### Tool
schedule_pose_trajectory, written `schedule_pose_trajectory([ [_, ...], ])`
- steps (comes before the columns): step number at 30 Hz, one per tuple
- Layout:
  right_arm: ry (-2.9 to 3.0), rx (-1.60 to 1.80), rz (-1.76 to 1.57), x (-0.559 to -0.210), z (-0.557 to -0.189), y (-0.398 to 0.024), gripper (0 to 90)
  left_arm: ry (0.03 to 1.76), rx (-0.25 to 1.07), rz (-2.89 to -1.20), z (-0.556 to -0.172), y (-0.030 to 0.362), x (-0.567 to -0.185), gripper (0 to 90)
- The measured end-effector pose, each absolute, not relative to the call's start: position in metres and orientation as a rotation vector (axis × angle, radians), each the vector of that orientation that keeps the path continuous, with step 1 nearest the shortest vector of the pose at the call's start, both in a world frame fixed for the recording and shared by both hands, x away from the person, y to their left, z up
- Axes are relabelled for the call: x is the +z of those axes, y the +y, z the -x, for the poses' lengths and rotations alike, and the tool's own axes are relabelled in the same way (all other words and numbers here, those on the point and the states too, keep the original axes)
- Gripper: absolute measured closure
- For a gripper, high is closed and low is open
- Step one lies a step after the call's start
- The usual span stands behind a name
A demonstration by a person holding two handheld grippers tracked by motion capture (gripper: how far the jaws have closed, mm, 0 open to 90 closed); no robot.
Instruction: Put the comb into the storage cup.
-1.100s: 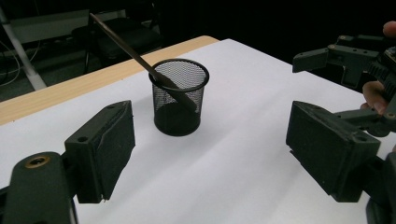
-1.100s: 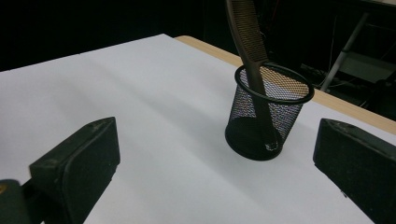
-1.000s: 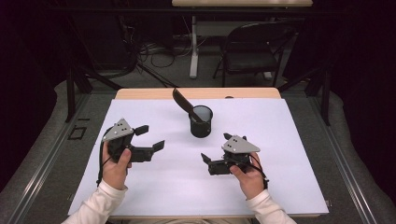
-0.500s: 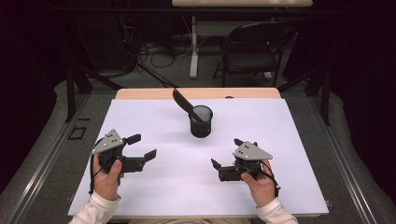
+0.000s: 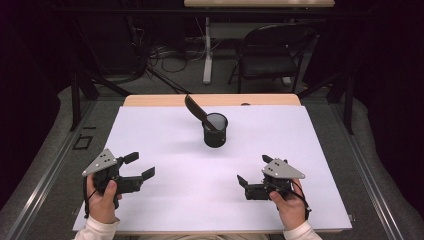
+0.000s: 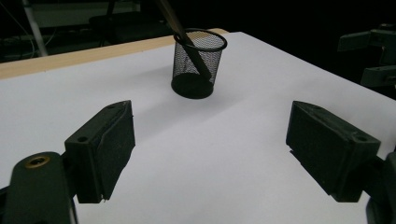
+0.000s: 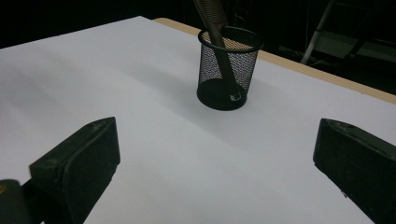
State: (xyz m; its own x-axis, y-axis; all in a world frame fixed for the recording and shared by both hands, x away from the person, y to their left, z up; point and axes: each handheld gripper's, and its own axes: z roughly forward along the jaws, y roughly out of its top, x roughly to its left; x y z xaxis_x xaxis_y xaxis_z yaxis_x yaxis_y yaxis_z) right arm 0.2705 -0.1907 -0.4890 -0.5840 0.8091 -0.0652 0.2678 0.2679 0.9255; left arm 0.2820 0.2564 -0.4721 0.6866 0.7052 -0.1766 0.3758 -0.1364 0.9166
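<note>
Two grippers are hovering over the near part of the table [image 5: 165, 125], one in each hand. Left gripper [image 5: 139, 165] is sitting at the near left, its jaws standing wide apart with nothing between them; in the left gripper view those jaws are framing bare white tabletop. Right gripper [image 5: 254, 171] is sitting at the near right, jaws likewise spread and holding nothing, pointing inward across the table. Both are staying well apart from each other and from the cup [image 5: 215, 130], a black mesh one standing upright beyond them, near the far middle of the table. Inside the cup a dark tool [image 5: 196, 108] is leaning, its lower end resting at the bottom and its upper end sticking out over the rim toward the far left. Beyond the table a folding chair [image 5: 272, 52] is standing on the floor.
</note>
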Motion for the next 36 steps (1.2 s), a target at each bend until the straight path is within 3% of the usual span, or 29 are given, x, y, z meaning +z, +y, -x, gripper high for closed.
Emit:
schedule_pose_trajectory([
  [36, 1.877, 1.232, -1.201, -0.522, -0.269, -0.250, 0.9, 0.858, 0.414, -1.781, -0.284, 0.284, -0.520, 16.2],
])
